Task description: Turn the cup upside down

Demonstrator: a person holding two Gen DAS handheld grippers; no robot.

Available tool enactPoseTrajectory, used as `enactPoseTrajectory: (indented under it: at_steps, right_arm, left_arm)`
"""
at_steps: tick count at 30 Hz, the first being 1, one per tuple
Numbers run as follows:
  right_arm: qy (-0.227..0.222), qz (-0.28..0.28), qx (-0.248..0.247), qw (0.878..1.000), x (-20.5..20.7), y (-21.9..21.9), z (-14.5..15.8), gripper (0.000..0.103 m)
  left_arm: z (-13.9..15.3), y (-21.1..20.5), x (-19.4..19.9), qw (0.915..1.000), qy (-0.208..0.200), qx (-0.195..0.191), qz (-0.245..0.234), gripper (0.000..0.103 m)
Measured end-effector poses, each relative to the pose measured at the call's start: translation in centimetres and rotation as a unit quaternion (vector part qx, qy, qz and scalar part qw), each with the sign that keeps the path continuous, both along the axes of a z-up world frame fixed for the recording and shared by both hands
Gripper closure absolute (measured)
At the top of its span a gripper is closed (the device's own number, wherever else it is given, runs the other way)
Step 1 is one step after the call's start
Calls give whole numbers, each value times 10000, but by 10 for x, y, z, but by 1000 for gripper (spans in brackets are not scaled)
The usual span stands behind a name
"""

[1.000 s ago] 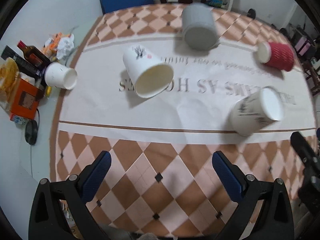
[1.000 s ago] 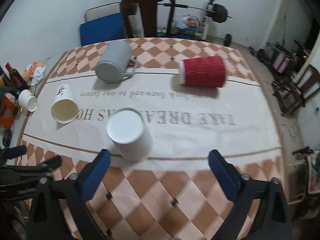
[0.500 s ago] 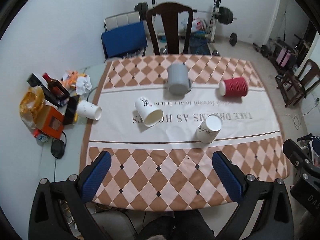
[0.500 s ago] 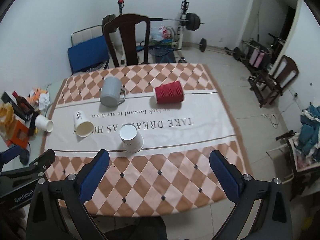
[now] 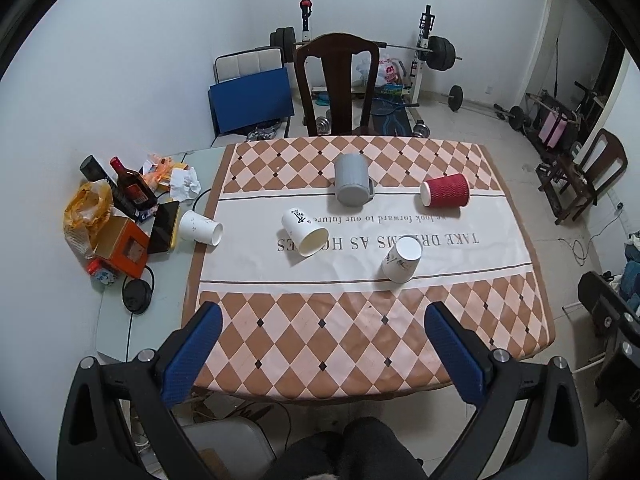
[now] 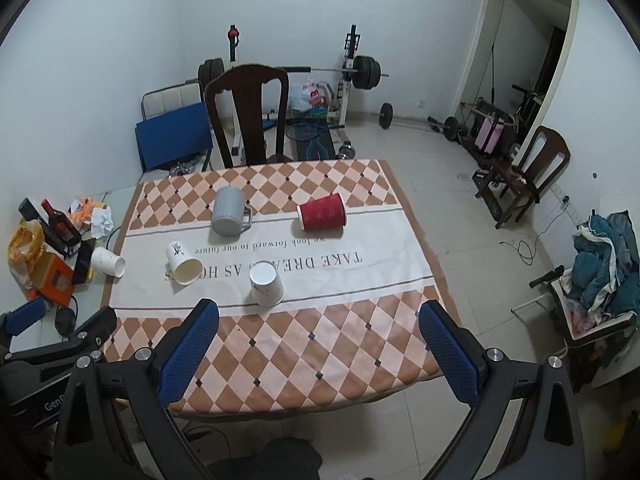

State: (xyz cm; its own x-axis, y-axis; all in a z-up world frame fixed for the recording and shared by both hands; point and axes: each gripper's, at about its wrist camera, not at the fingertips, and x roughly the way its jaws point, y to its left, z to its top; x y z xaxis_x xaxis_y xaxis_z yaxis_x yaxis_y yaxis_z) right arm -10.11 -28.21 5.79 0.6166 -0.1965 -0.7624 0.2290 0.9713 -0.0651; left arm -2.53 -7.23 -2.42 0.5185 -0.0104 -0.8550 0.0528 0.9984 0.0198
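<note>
We see both tools high above the table (image 5: 520, 320), well clear of everything. Left gripper (image 5: 324, 354): jaws spread wide, nothing held. Right gripper (image 6: 320, 350): same, wide and empty.

Upside-down white paper cup (image 5: 401, 259) stands base up on the cloth's white band, at about 1 o'clock from the left gripper. A second white paper cup (image 5: 305, 232) lies on its side at about 11 o'clock, mouth toward us. Red ribbed cup (image 5: 445, 195) lies on its side, farther back at 1 o'clock. Grey mug (image 5: 352, 179) sits around 12 o'clock, far side. Third white cup (image 5: 200, 228) lies on its side off the cloth's left edge, beside the clutter.
</note>
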Motion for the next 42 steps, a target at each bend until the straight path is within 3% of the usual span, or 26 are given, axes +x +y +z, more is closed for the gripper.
enactPoseTrajectory:
  at_steps: [13, 42]
  right_arm:
    - [-124, 110, -62, 9998, -3, -7, 19, 2]
    - [-34, 208, 18, 9998, 8, -25, 6, 2]
  left_arm:
    - [16, -4, -6, 9999, -106, 14, 124, 0]
    - [24, -11, 0, 9997, -165, 63, 168, 0]
